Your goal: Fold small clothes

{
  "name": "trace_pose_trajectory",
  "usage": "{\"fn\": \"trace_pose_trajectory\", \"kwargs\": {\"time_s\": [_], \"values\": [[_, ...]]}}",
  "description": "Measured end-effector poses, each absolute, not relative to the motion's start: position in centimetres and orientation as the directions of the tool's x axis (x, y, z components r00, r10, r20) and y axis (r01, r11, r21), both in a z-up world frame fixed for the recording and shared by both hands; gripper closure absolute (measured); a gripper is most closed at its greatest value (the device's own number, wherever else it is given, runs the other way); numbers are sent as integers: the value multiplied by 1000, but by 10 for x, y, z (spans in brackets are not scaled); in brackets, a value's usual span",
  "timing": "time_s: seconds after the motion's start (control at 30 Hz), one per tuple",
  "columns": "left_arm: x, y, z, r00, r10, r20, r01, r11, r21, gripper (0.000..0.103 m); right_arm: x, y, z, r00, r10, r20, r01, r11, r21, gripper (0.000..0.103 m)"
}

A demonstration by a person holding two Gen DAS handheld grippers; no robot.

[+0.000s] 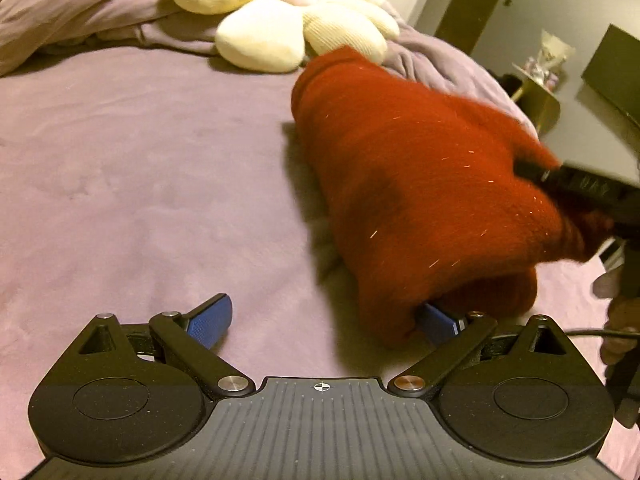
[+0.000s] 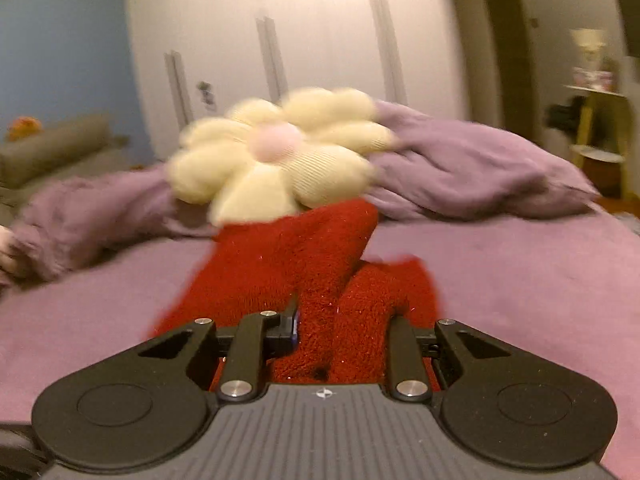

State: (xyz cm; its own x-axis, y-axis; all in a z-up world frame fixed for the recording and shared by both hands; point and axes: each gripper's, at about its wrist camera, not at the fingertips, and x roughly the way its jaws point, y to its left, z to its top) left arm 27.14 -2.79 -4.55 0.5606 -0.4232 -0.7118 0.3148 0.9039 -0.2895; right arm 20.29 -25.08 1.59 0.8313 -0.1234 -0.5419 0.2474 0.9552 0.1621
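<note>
A red fuzzy garment point(image 1: 420, 184) lies bunched on the purple bed cover point(image 1: 140, 184), right of centre in the left wrist view. My left gripper point(image 1: 326, 322) stands open wide just in front of it. Its right blue pad point(image 1: 438, 326) is tucked under the garment's near edge, and its left pad point(image 1: 212, 320) rests over bare cover. In the right wrist view the red garment point(image 2: 280, 264) fills the space between the jaws of my right gripper point(image 2: 344, 332), which is shut on a bunched fold of it. That gripper's black body point(image 1: 580, 188) also shows at the cloth's right side.
A cream flower-shaped cushion point(image 1: 280, 12) lies at the back of the bed on a crumpled purple duvet point(image 2: 480, 168). The bed's right edge borders a dark table point(image 1: 592, 132) and a small yellow stand point(image 2: 596, 120). A hand point(image 1: 620, 320) shows at the far right.
</note>
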Motion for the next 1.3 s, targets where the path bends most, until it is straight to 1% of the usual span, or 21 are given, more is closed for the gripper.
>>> {"fn": "trace_pose_trajectory", "kwargs": {"time_s": [0.03,0.1,0.17,0.23,0.3,0.33,0.43,0.5,0.53,0.6,0.63,0.67,0.7,0.73,0.87,1.0,1.1,1.17,1.23,1.27,1.3], "values": [[271,-29,-47,554,-425,-716,310,903,-297,3,204,-259,7,811,-126,-571,262,951,162,82],[271,-29,-48,537,-432,-724,299,901,-315,3,209,-264,-9,773,-144,-618,258,961,99,79],[271,-23,-46,532,-435,-727,296,900,-322,3,208,-265,-14,767,-158,-621,243,969,54,77],[270,-15,-41,534,-436,-724,296,899,-324,3,204,-272,-9,771,-127,-624,250,962,114,71],[267,-4,-32,549,-439,-711,290,898,-330,3,191,-280,2,794,-124,-595,266,951,156,61],[266,2,-29,561,-434,-705,280,901,-332,3,185,-281,8,808,-138,-573,276,948,161,59],[271,12,-19,598,-426,-679,243,903,-353,3,177,-283,28,849,-178,-497,303,935,183,58],[274,9,-14,607,-430,-669,229,900,-371,3,192,-278,40,872,-134,-471,256,944,207,58],[276,7,-14,603,-436,-669,228,897,-379,3,204,-274,43,874,-119,-470,235,952,196,59],[279,1,-14,594,-435,-676,225,897,-379,3,231,-258,48,875,-102,-472,181,975,126,72],[281,-3,-14,593,-427,-683,222,902,-371,3,247,-250,47,865,-103,-490,164,983,84,76],[283,-6,-14,592,-418,-689,221,906,-360,3,265,-245,44,851,-98,-516,149,987,60,85],[286,-10,-13,593,-412,-692,221,909,-353,3,281,-243,39,839,-92,-537,142,988,53,92],[288,-13,-12,596,-405,-693,219,913,-345,3,294,-242,32,820,-104,-562,146,989,29,93],[301,-25,-10,607,-384,-696,222,922,-316,3,315,-251,-4,762,-204,-615,192,977,-87,94],[321,-46,-6,621,-354,-700,218,935,-279,3,308,-275,-33,755,-317,-574,292,946,-139,94],[338,-64,-1,634,-362,-683,219,932,-290,3,307,-294,-31,748,-272,-606,305,951,-49,94],[350,-75,3,647,-359,-673,204,931,-301,3,308,-294,-15,763,-223,-607,278,961,-4,94],[367,-87,7,655,-368,-660,198,927,-320,3,302,-292,0,816,-179,-549,251,966,58,93],[377,-94,7,656,-361,-663,187,929,-320,3,300,-290,5,844,-153,-514,225,971,81,92],[385,-99,6,659,-344,-669,172,935,-312,3,300,-287,4,854,-135,-503,202,976,81,89]]}}
